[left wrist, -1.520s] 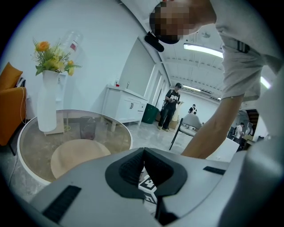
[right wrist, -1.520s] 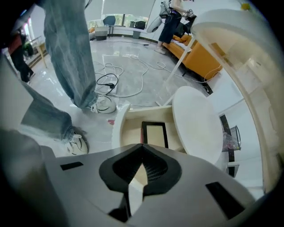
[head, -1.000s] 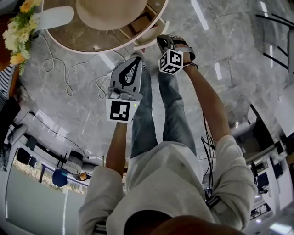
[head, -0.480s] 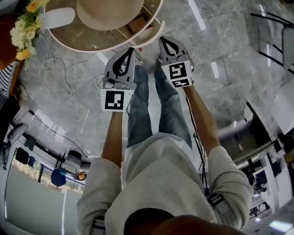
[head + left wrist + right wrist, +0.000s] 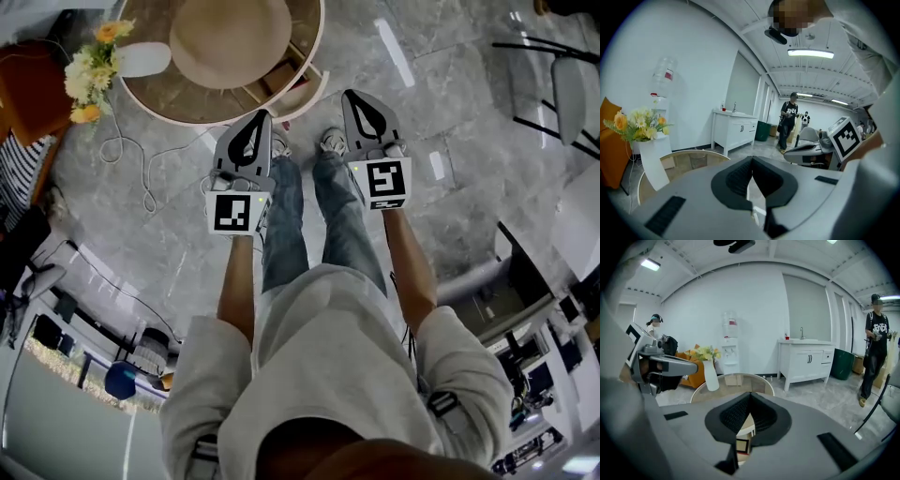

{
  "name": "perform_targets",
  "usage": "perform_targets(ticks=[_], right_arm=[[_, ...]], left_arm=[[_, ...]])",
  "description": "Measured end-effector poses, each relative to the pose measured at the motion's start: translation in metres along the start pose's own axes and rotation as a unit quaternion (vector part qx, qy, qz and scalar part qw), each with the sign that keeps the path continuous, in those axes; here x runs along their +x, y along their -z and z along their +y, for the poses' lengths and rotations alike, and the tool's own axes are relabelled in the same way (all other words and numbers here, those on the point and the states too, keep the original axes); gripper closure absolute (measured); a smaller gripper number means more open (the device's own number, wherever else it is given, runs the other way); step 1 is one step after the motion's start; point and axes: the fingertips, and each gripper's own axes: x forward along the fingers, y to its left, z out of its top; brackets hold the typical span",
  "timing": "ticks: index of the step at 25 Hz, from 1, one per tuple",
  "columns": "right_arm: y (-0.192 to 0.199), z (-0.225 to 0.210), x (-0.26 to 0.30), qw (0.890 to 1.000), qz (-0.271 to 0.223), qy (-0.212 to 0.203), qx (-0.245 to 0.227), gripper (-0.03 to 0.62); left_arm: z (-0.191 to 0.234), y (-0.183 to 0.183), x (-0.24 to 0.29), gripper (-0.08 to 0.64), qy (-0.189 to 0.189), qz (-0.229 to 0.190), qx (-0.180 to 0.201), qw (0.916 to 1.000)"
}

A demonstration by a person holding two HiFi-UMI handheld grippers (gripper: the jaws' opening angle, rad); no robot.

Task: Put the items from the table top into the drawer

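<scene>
A tan sun hat point(image 5: 230, 39) lies on the round table point(image 5: 155, 101), beside a white vase point(image 5: 141, 59) of yellow flowers. An open drawer point(image 5: 286, 82) sticks out under the table's near edge. My left gripper point(image 5: 265, 116) and right gripper point(image 5: 354, 95) are held side by side in front of the table, short of its rim, over the person's feet. Both are shut with nothing between the jaws. The left gripper view shows shut jaws point(image 5: 751, 159) facing the vase point(image 5: 651, 164). In the right gripper view the shut jaws point(image 5: 750, 393) point at the table point(image 5: 733, 380).
A white cable point(image 5: 131, 141) loops on the marble floor left of the table. An orange seat point(image 5: 33, 89) stands at far left, dark chairs point(image 5: 562, 84) at right. A white cabinet point(image 5: 806, 362), a water dispenser point(image 5: 730, 350) and a standing person point(image 5: 874, 352) are beyond.
Both grippers rose toward the table. The right one came up more and rolled, so its marker cube now faces the camera beside the left one.
</scene>
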Motion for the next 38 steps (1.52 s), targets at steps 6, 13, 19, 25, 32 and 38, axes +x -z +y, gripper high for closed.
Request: perform_targets(ticks=[6,13,19,25,32,38], right_arm=[[-0.073,-0.012,-0.053,0.999,-0.048,0.020,-0.005,0.569],[-0.164,-0.042,-0.117,0.994,-0.093,0.063,-0.002,0.569],[-0.215,-0.049,-0.169,0.990,-0.111,0.083,-0.007,0.569],[-0.260,-0.046,-0.195,0.987,-0.130,0.091,-0.018,0.569],[-0.292,-0.054,-0.223,0.981,-0.159,0.106,-0.035,0.569],[-0.299,-0.062,-0.238,0.976,-0.177,0.119,-0.036,0.569]], left_arm=[[-0.013,-0.075,-0.029,0.545,-0.008,-0.025,0.012,0.9996],[-0.023,-0.163,-0.061,0.545,-0.016,-0.052,0.029,0.9981],[-0.041,-0.225,-0.089,0.545,-0.010,-0.074,0.048,0.9960],[-0.033,-0.280,-0.114,0.545,-0.024,-0.103,0.070,0.9919],[-0.021,-0.298,-0.139,0.545,-0.047,-0.116,0.072,0.9895],[-0.020,-0.315,-0.142,0.545,-0.057,-0.136,0.077,0.9860]])
